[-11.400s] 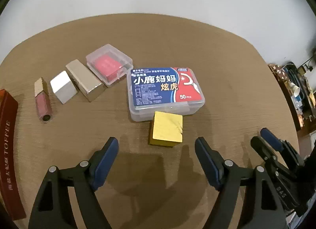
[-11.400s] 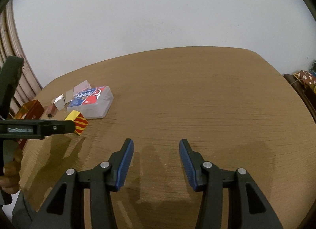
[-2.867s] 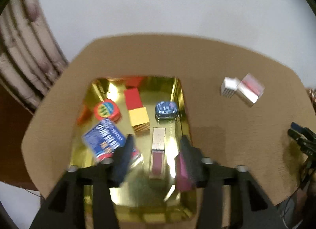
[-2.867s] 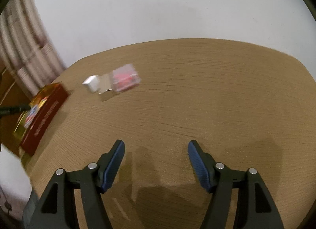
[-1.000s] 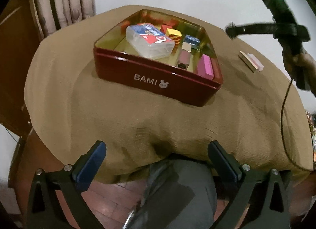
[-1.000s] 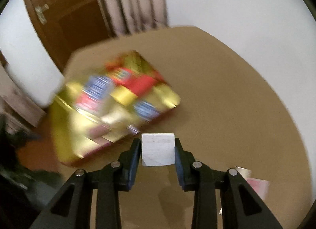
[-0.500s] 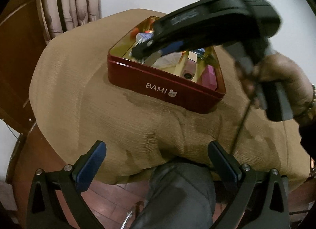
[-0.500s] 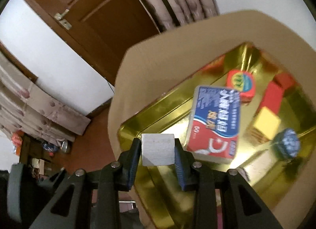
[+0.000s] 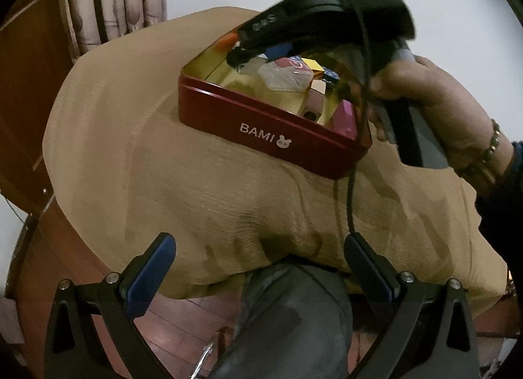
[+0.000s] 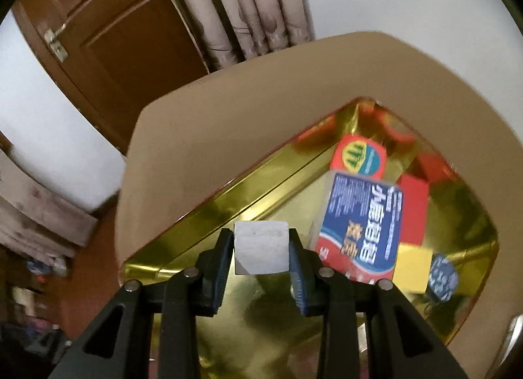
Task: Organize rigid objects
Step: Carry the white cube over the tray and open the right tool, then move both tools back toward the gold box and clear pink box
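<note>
Sat on the tan table point(image 9: 130, 150): red tin point(image 9: 261, 124) with gold inside, already stocked with a blue-and-red floss box point(image 10: 362, 228). Hung wide apart and empty near the table edge: left gripper point(image 9: 258, 268). Clamped between right gripper point(image 10: 261, 251) pads above the tin: white block point(image 10: 261, 248).

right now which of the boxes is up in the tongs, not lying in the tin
The white box, clamped between the right tongs above the tin. The blue floss box, red box and yellow box all lie inside.
</note>
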The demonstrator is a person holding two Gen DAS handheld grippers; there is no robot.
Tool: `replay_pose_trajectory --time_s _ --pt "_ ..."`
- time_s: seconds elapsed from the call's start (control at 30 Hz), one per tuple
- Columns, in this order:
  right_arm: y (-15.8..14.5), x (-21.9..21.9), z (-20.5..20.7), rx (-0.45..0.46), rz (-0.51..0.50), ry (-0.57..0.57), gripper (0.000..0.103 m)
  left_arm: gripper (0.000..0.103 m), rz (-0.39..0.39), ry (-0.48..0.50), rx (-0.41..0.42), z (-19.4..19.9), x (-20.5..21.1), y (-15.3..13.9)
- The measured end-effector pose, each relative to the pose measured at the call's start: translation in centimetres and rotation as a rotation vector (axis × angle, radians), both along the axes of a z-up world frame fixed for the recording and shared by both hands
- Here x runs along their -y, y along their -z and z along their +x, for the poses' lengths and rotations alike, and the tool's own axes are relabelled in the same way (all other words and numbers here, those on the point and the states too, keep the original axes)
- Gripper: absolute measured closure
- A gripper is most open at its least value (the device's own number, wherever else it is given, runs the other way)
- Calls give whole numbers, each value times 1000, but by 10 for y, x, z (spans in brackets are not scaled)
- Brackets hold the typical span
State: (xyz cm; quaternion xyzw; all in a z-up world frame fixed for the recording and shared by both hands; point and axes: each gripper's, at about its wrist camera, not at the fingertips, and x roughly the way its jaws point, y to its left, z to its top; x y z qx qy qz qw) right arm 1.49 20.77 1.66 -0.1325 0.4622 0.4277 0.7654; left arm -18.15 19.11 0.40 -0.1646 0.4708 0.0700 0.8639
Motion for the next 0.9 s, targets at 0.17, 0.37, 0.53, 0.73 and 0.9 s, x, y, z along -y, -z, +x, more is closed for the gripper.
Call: replay_pose_trajectory --time_s 0.17,0.37,0.53,0.73,0.9 --pt "4 -25 0 80 -70 -20 70 1 4 6 2 -1 3 1" --pt "12 -36 9 115 -147 -32 68 1 4 4 8 -2 0 1" --pt "-4 -20 17 127 -59 2 50 1 -8 -9 3 -1 -2 2" --pt "-35 34 17 124 150 61 49 1 13 -6 11 -1 2 0" --pt "-51 126 -1 220 244 251 49 1 53 40 26 -3 17 -3"
